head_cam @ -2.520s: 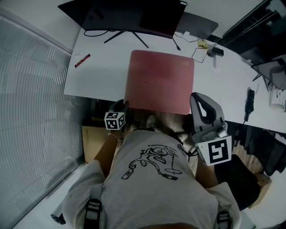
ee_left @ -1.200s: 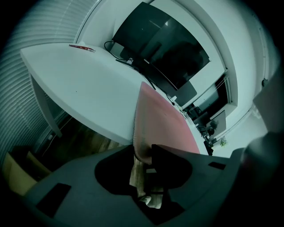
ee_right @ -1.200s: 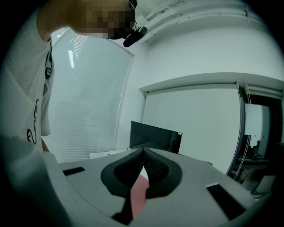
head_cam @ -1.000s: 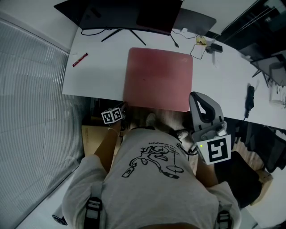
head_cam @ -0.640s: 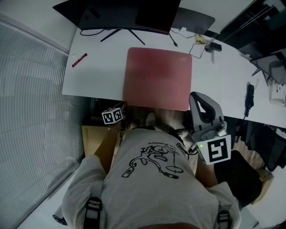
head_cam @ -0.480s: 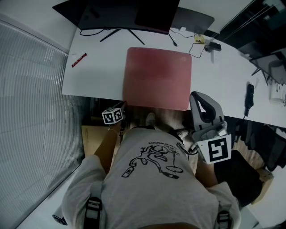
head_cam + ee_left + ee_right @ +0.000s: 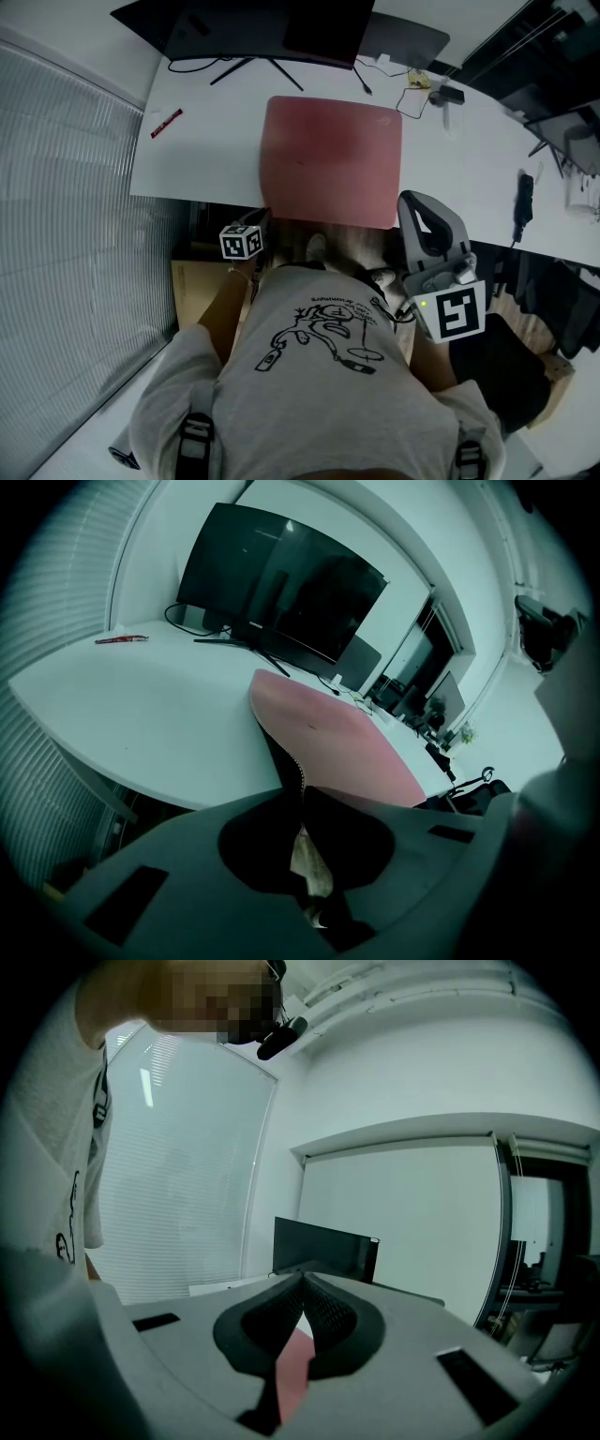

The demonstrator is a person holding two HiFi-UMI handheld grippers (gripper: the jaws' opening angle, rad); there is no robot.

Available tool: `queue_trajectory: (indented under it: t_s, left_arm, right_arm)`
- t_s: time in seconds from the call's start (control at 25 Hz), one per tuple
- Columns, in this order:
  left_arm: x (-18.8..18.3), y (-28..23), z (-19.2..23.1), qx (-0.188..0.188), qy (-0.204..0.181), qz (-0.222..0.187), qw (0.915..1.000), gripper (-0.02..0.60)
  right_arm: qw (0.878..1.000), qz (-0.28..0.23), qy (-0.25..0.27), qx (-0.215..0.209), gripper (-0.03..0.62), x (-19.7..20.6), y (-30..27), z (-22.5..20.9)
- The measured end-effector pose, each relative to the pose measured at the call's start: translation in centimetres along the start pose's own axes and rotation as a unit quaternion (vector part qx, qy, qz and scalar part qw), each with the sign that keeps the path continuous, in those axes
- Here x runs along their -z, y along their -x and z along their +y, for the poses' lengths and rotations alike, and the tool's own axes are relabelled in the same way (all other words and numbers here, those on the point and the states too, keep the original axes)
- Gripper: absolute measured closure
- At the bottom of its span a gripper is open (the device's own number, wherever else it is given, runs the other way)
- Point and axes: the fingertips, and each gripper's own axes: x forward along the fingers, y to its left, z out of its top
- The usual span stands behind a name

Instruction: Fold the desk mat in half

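Rolled over and raised a touch since a second ago, the left gripper (image 7: 302, 797) has its jaws clenched on the near left corner of the pink desk mat (image 7: 347, 747). The mat's dark underside curls up into them. The right gripper (image 7: 303, 1279) has its jaws pressed together on nothing and is held roughly level by the mat's near right corner.

Apart from that lifted corner, the mat lies flat on the white bench (image 7: 206, 155), with its near edge along the bench's front edge. Behind the mat a black monitor (image 7: 262, 28) stands on splayed legs. A red pen (image 7: 166, 123) lies well apart at the far left of the bench, and cables (image 7: 417, 98) and small gadgets lie at the far right. Ribbed blinds (image 7: 66, 244) run down the person's left side, and the walls are white.

Each gripper's cube carries black-and-white square markers. The person's grey T-shirt (image 7: 328, 375) bears a line drawing with a line of print too small to read.
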Motion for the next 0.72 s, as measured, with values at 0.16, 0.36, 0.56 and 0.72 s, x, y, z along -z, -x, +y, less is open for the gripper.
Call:
queue_trajectory:
  t_s: [0.16, 0.36, 0.56, 0.72]
  left_arm:
    - [-0.2, 0.0, -1.0, 0.006, -0.01, -0.002, 0.9999, 0.549]
    - [-0.5, -0.2, -2.2, 0.014, -0.023, -0.002, 0.9996, 0.549]
    - [-0.8, -0.4, -3.4, 0.022, -0.038, -0.002, 0.999, 0.549]
    - [-1.0, -0.6, -4.6, 0.03, -0.052, -0.001, 0.9982, 0.549]
  right_arm:
    - [1.0, -0.001, 0.0, 0.001, 0.585, 0.0, 0.4, -0.2]
    - [1.0, -0.002, 0.0, 0.004, 0.586, -0.1, 0.9, -0.5]
    - [1.0, -0.003, -0.001, 0.006, 0.586, 0.0, 1.4, -0.7]
    - [1.0, -0.004, -0.003, 0.008, 0.585, -0.1, 1.9, -1.0]
